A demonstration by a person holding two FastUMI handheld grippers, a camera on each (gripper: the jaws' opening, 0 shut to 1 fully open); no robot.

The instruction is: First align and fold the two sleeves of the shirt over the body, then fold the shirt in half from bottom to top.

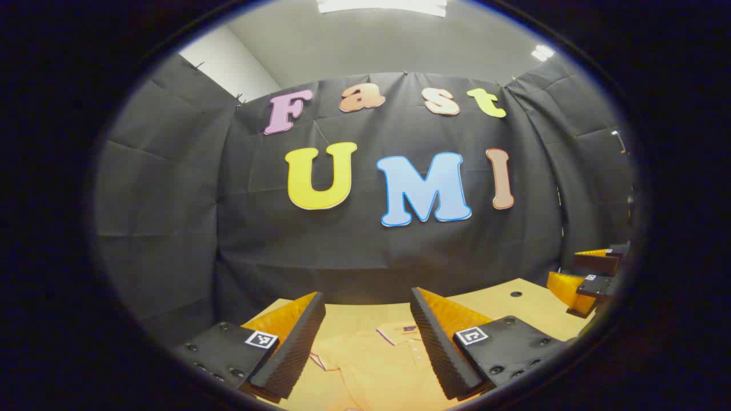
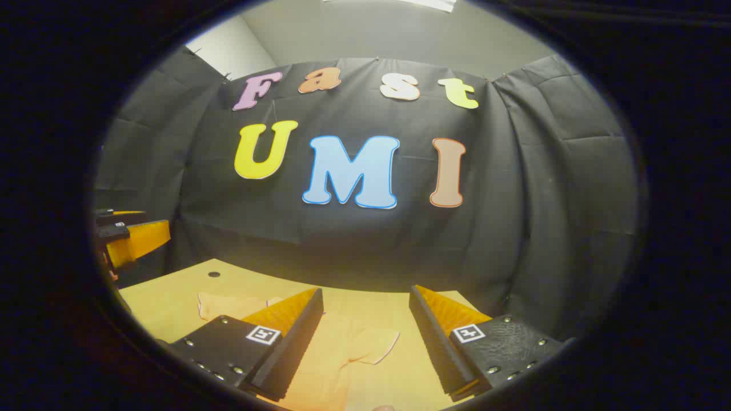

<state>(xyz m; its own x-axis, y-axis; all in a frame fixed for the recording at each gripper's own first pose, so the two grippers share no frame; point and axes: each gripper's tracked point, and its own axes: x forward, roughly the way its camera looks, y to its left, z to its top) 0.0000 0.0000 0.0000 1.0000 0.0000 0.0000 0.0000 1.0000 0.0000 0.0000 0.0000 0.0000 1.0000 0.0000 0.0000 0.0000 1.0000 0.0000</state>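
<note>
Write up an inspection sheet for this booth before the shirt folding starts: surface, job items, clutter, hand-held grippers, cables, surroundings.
Surface: light wooden table with a small dark hole near its far edge.
Job's things: orange polo shirt lying flat, collar toward the wall; a short sleeve is spread outward, not yet folded over the body.
Clutter: nothing seen.
Grippers: left hand-held gripper open, above the shirt's collar area, holding nothing; right hand-held gripper open, above the sleeve, holding nothing.
Cables: nothing seen.
Surroundings: black cloth wall behind the table, pale ceiling with a light panel above.
</note>
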